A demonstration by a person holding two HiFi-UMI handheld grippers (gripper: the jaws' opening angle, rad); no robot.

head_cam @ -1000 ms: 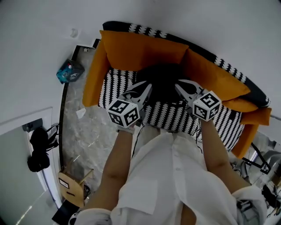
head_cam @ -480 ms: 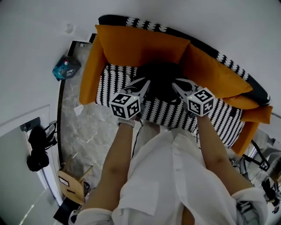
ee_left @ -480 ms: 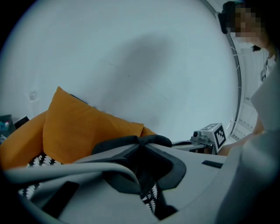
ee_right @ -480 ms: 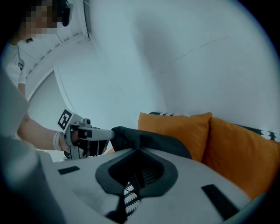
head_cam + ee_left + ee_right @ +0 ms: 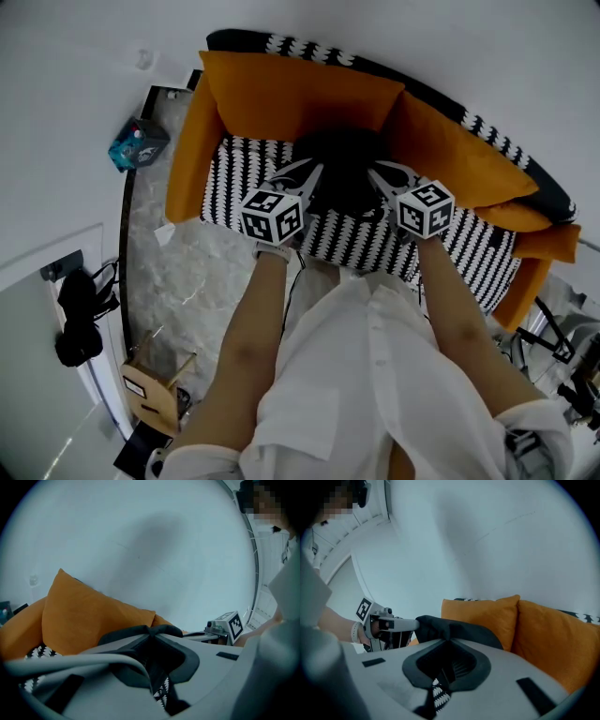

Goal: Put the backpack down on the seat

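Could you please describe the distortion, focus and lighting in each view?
Head view: sharp, though the sofa bows from wide-angle distortion and the black backpack shows no detail. Left gripper view: dark round vignette, near jaws soft, a faint shadow on the wall. Right gripper view: same vignette, cushions crisp.

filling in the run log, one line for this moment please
left gripper: shut on backpack | right gripper: shut on backpack | backpack: held over sofa seat, before orange cushions | release: not yet

Sofa seat [image 5: 239, 187]: backpack [image 5: 345, 167] on it, cushions [image 5: 291, 98] behind; left tool [image 5: 313, 176] at backpack's left, right tool [image 5: 376, 174] at its right.
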